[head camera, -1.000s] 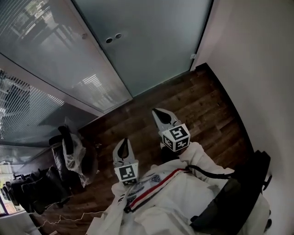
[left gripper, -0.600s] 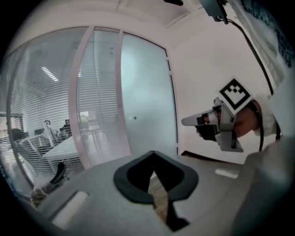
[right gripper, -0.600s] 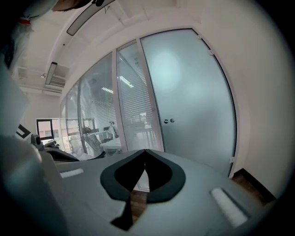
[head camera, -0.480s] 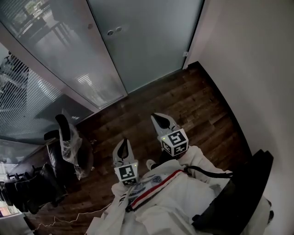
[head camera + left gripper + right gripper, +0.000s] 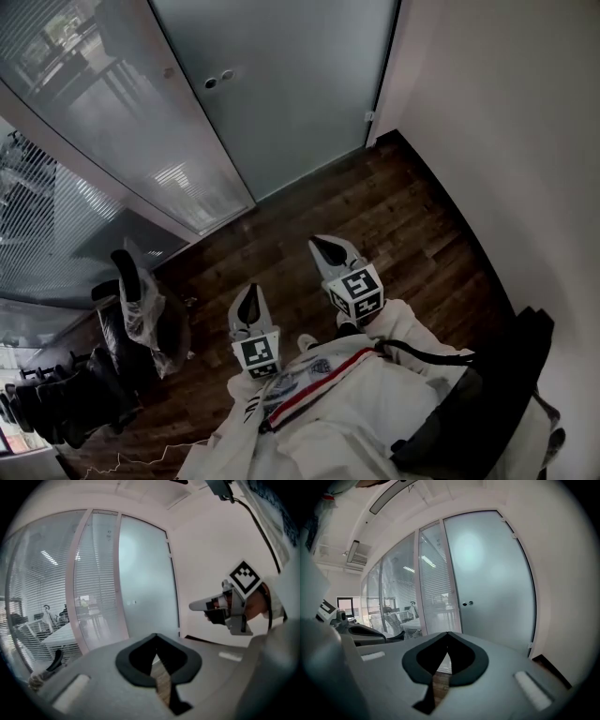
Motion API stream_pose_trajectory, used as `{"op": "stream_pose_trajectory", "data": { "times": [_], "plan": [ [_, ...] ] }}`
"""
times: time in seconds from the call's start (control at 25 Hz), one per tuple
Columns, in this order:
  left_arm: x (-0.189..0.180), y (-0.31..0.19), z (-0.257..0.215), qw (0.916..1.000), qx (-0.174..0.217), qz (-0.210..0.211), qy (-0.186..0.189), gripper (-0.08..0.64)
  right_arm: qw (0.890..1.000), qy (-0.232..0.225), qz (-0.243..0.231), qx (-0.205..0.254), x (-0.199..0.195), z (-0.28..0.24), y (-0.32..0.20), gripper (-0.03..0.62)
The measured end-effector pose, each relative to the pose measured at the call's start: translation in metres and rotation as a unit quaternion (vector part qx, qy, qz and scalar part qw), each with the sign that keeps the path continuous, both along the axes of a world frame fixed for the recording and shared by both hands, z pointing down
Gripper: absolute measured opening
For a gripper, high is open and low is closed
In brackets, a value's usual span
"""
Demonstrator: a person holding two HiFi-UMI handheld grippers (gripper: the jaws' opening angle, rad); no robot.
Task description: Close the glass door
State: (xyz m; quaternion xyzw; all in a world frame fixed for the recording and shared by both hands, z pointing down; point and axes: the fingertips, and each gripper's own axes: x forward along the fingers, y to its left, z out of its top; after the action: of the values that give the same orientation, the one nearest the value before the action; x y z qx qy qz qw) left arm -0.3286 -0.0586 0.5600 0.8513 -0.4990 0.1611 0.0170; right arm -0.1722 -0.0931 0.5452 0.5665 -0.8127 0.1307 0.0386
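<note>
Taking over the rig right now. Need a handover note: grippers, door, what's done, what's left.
Left gripper: shut, empty.
Right gripper: shut, empty.
Both hang over the wood floor, short of the door, touching nothing.
The door is frosted glass, straight ahead between the glass partition and the right wall. It has two round fittings near its left edge.
Done: the door looks in line with the partition and no gap shows, so it is likely closed.
Left: probably only a latch check, which these views cannot settle.
</note>
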Motion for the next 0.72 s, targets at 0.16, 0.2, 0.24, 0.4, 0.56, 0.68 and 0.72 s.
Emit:
{"op": "stream_pose_trajectory", "data": {
  "times": [0.16,0.2,0.24,0.4,0.56,0.68,0.72],
  "plan": [
    [0.02,-0.004,-0.01,0.9998,0.011,0.016,-0.004,0.002,1.0,0.001,0.003,0.01,0.013,-0.007,-0.003,0.006],
    [0.024,-0.006,-0.012,0.9997,0.015,0.018,-0.005,0.002,1.0,0.001,0.003,0.012,0.016,-0.008,-0.004,0.006],
    [0.026,-0.008,-0.014,0.9996,0.019,0.018,-0.006,0.002,1.0,-0.001,0.002,0.014,0.018,-0.009,-0.005,0.006],
    [0.033,-0.018,-0.023,0.9992,0.036,0.017,-0.009,0.002,1.0,-0.004,0.002,0.029,0.026,-0.018,-0.009,0.006],
    [0.045,-0.023,-0.032,0.9985,0.049,0.022,-0.011,0.002,0.999,0.008,-0.01,0.048,0.03,-0.03,-0.011,0.006],
    [0.058,-0.025,-0.036,0.9979,0.054,0.034,-0.01,0.002,0.999,0.012,-0.009,0.052,0.038,-0.034,-0.013,0.006],
    [0.061,-0.025,-0.037,0.9978,0.056,0.036,-0.009,0.002,0.999,0.012,-0.008,0.052,0.041,-0.034,-0.014,0.006]
  ]
}}
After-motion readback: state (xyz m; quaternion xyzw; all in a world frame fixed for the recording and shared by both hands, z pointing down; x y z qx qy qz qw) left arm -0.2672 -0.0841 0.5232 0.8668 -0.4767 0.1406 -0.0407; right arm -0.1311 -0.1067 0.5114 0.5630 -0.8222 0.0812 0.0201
